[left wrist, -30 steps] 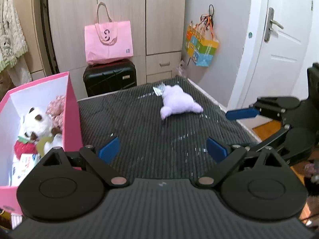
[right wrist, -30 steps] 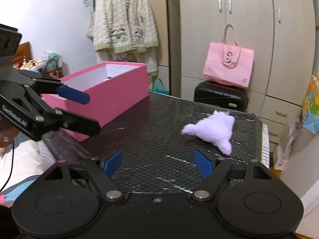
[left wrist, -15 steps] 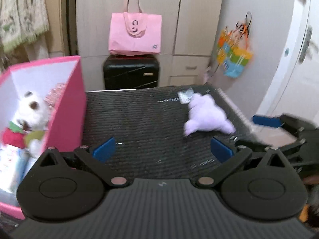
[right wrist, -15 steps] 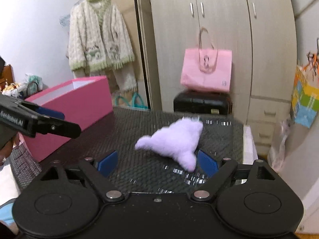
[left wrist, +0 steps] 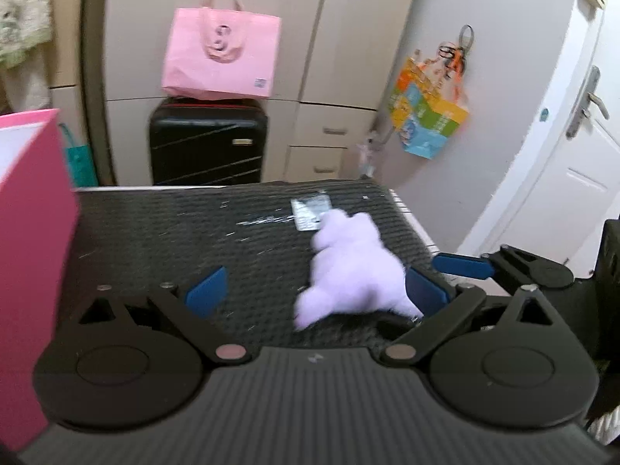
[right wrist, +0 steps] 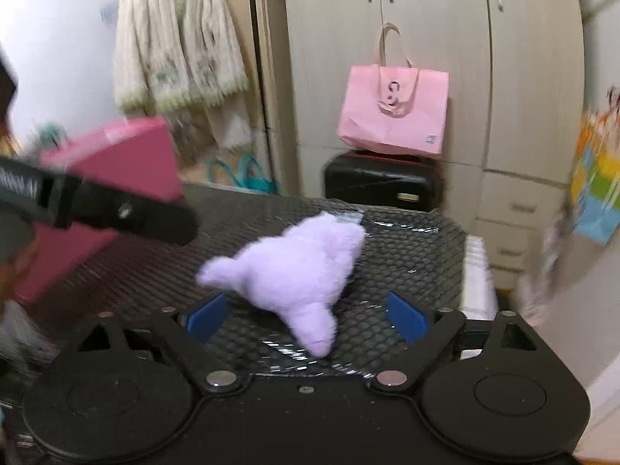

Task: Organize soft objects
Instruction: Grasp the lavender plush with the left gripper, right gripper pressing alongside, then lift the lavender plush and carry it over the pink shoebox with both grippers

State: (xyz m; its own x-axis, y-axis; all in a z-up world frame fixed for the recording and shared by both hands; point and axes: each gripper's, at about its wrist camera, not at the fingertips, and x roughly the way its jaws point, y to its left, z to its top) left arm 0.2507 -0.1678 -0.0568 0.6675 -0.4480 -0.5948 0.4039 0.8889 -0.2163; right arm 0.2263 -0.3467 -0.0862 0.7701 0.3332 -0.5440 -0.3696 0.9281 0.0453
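Purple plush (left wrist: 350, 267) lies on the black mesh counter (left wrist: 174, 232), lower right of centre in the left wrist view, centre in the right wrist view (right wrist: 294, 267). White tag (left wrist: 311, 209) sits at its far end, touching it.

Left gripper (left wrist: 316, 290): released, jaws wide. Plush sits between the blue pads (left wrist: 205, 286), close against the right-hand pad; the left-hand pad is well clear. Whether the right-hand pad touches is hard to tell through the blur.

Right gripper (right wrist: 306, 316): released, jaws have just been opening. One limb of the plush reaches down between its pads (right wrist: 405, 316), neither pad pressing on it.

Each gripper shows in the other's view: right gripper at the right edge (left wrist: 503, 267), just beside the plush; a left gripper finger as a dark bar at left (right wrist: 116, 213).

Pink box (left wrist: 31, 240) stands on the counter at the left edge, well apart from the plush; inside not visible. Also upper left in the right wrist view (right wrist: 112, 190).

Behind the counter: black suitcase (left wrist: 209, 139) with pink bag (left wrist: 221, 58) on top, wardrobe (left wrist: 310, 38) behind. Colourful bag (left wrist: 430, 116) hangs upper right, white door (left wrist: 573, 178) at right. Knit cardigan (right wrist: 178, 54) hangs upper left in the right wrist view. Both frames motion-blurred.
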